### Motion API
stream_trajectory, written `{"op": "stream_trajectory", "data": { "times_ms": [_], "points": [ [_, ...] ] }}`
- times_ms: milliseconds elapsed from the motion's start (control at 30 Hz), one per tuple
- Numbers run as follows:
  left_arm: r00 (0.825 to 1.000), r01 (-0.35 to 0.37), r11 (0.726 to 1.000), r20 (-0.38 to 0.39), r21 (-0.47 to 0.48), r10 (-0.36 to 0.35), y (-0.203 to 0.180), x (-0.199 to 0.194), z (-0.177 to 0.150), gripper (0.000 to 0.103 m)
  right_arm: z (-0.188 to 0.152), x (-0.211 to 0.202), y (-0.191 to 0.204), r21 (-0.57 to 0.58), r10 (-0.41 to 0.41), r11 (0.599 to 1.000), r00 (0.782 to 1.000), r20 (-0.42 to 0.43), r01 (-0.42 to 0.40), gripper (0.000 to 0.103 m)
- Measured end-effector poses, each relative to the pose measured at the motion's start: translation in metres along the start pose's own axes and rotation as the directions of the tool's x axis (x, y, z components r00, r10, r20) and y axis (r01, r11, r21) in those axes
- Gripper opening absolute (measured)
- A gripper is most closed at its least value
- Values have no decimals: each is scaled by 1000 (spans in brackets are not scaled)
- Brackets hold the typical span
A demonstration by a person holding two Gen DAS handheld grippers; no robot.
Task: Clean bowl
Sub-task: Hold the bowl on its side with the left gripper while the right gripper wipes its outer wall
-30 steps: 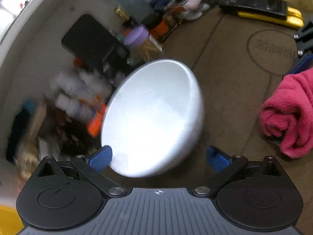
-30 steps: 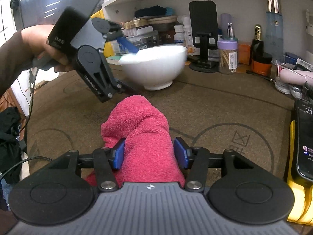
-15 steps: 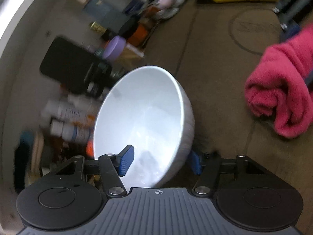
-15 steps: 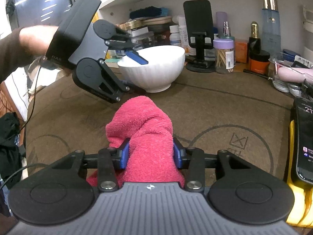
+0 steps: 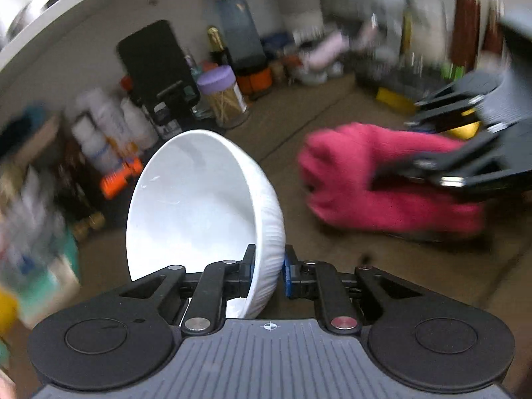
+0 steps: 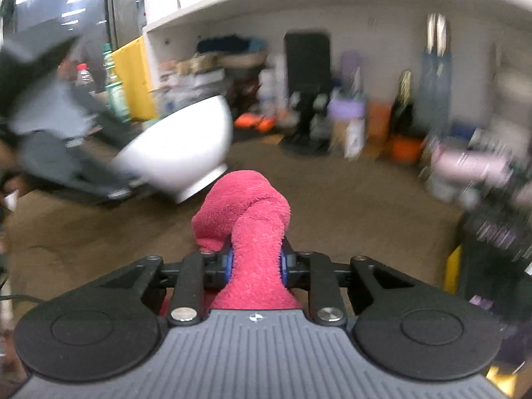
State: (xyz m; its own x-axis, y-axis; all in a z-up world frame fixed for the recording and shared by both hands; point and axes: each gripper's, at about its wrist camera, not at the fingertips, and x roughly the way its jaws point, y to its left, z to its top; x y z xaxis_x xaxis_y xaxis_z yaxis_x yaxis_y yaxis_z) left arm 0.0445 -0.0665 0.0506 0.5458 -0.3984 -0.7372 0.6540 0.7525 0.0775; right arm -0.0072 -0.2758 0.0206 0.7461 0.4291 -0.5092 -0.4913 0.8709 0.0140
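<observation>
Left gripper [image 5: 268,271] jaws pinching rim of white bowl [image 5: 199,219]; bowl tilted, raised clear of counter [image 5: 382,266]. Right gripper [image 6: 256,266] jaws clamped on pink towel [image 6: 246,209], near bowl foot. Background clutter blurred.

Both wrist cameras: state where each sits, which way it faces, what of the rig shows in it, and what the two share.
Left wrist: on the left gripper, looking along its fingers at the tilted white bowl whose rim they clamp; the right gripper shows at right.
Right wrist: on the right gripper, facing the cluttered shelf; its fingers squeeze the pink towel; the left gripper shows blurred at left.
Shared: bowl, towel, purple-lidded jar, black phone stand.
</observation>
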Motion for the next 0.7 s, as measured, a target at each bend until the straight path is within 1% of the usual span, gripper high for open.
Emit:
{"op": "stream_trajectory", "data": {
  "times_ms": [33,67,100,133,167,233,267,333,367,467,533,600,633,700],
  "points": [
    [999,23,999,28,-41,-22,3,-5,-4,13,4,-2,5,-68,-37,997,999,20,38,24],
    [998,32,997,63,-75,-28,1,-11,-10,13,9,-5,13,-155,-60,986,997,53,68,24],
    [995,40,993,98,-107,-30,-1,-17,-16,13,13,-7,21,-227,-58,971,995,84,76,24],
    [993,41,992,112,-117,-28,-3,-20,-20,13,14,-7,33,-322,-65,942,992,111,98,24],
    [992,31,993,124,-114,-16,-8,-22,-25,13,14,-7,47,-430,-77,894,988,137,129,24],
    [990,7,993,142,-115,10,-18,-24,-38,15,11,-5,71,-610,-82,772,980,180,177,24],
    [990,0,994,142,-109,16,-21,-25,-42,15,5,-5,79,-675,-70,715,979,189,182,24],
    [990,-17,995,138,-102,31,-25,-27,-50,16,-5,-5,96,-789,-45,584,978,204,192,24],
    [990,-22,994,134,-103,36,-23,-27,-53,17,-11,-10,102,-823,-23,538,979,203,183,23],
    [992,-43,994,117,-101,55,-18,-28,-61,21,-29,-33,115,-885,63,447,982,178,132,23],
    [991,-79,994,98,-76,86,-16,-25,-66,23,-41,-49,124,-920,118,380,981,155,100,23],
    [992,-93,995,81,-32,95,-18,-24,-68,24,-53,-65,133,-948,171,310,977,129,71,23],
    [992,-93,995,79,-26,95,-17,-24,-69,24,-54,-66,135,-954,169,291,977,127,73,23],
    [993,-91,996,72,2,90,-16,-23,-69,24,-50,-57,136,-955,124,278,982,142,103,23]
  ]
}}
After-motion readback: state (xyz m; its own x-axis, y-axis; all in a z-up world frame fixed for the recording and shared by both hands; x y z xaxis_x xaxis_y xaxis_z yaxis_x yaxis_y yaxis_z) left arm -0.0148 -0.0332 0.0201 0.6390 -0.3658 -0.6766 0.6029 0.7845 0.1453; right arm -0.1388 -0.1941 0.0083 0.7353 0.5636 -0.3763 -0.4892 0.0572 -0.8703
